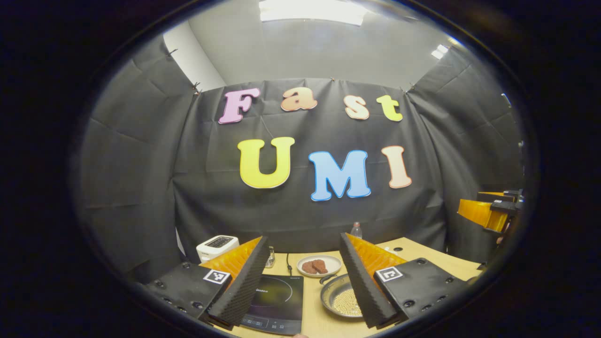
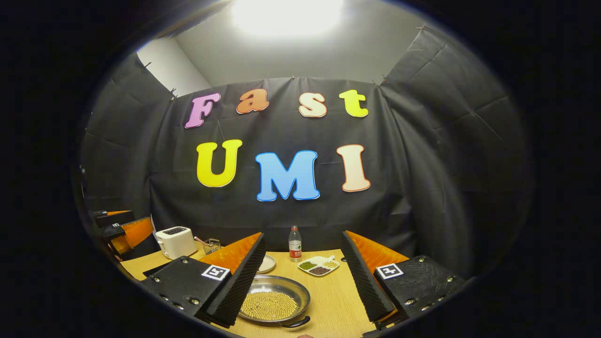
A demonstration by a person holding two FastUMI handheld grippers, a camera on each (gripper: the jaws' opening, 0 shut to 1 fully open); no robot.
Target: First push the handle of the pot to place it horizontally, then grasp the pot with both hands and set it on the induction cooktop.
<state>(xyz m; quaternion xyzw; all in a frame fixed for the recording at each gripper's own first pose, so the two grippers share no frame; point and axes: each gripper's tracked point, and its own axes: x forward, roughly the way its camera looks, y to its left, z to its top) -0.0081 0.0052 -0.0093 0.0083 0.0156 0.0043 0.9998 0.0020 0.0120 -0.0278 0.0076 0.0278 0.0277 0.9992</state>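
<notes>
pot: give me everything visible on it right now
The pot is a shallow, round pan that looks like bare steel, holding a layer of small pale yellow beads. One dark loop handle shows at its near rim in the right gripper view. It sits flat on the wooden table, to the right of the induction cooktop, not on it. Neither gripper touches it.

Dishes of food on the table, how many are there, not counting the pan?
2. A round plate with brown pieces sits behind the pan, beside the cooktop. A divided dish of beans sits near the bottle. The grippers' fingers may hide others.
</notes>
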